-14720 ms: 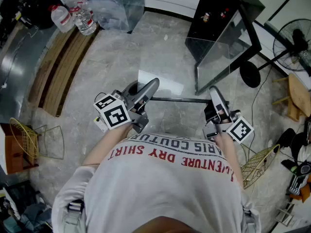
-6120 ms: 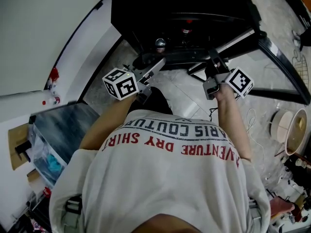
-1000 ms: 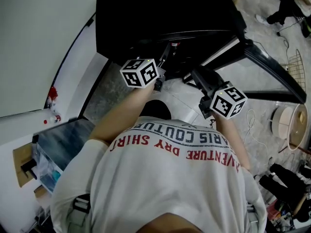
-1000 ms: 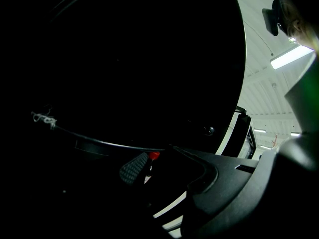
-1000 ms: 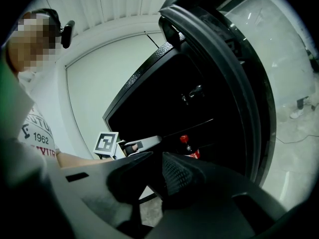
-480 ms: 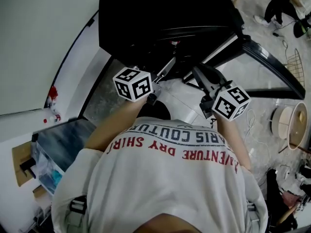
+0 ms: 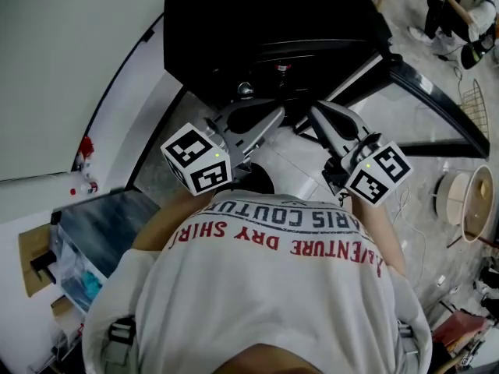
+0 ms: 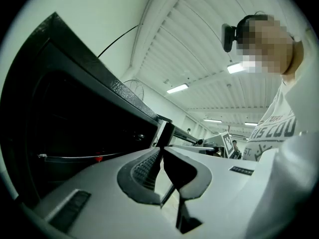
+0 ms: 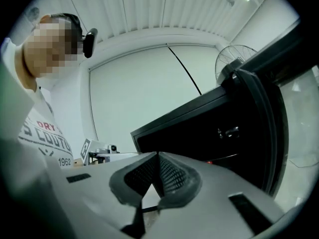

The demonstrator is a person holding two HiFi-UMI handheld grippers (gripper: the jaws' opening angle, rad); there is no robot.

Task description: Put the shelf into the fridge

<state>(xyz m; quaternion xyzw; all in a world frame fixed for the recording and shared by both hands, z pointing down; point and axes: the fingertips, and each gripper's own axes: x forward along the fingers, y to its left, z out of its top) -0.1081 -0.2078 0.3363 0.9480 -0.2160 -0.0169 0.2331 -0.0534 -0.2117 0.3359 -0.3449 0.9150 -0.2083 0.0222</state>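
Observation:
The black fridge (image 7: 273,14) stands open in front of me. The shelf's thin front edge (image 7: 312,49) shows inside its dark cavity, and also in the left gripper view (image 8: 70,156) and the right gripper view (image 9: 227,158). My left gripper (image 7: 279,114) is shut and holds nothing, its tips just outside the fridge's opening; in its own view the left gripper (image 8: 160,151) has its pads together. My right gripper (image 7: 313,109) is beside it, also shut on nothing; the right gripper (image 9: 158,156) shows its ribbed pads touching.
The fridge's glass door (image 7: 437,92) hangs open to the right. A white wall (image 7: 70,68) lies to the left, with a blue bin (image 7: 93,224) beside me. Round objects (image 7: 468,201) lie on the floor at right. A standing fan (image 9: 239,54) is behind the fridge.
My left gripper has drawn back from the fridge, down and to the left toward my body. The right gripper has shifted slightly back as well.

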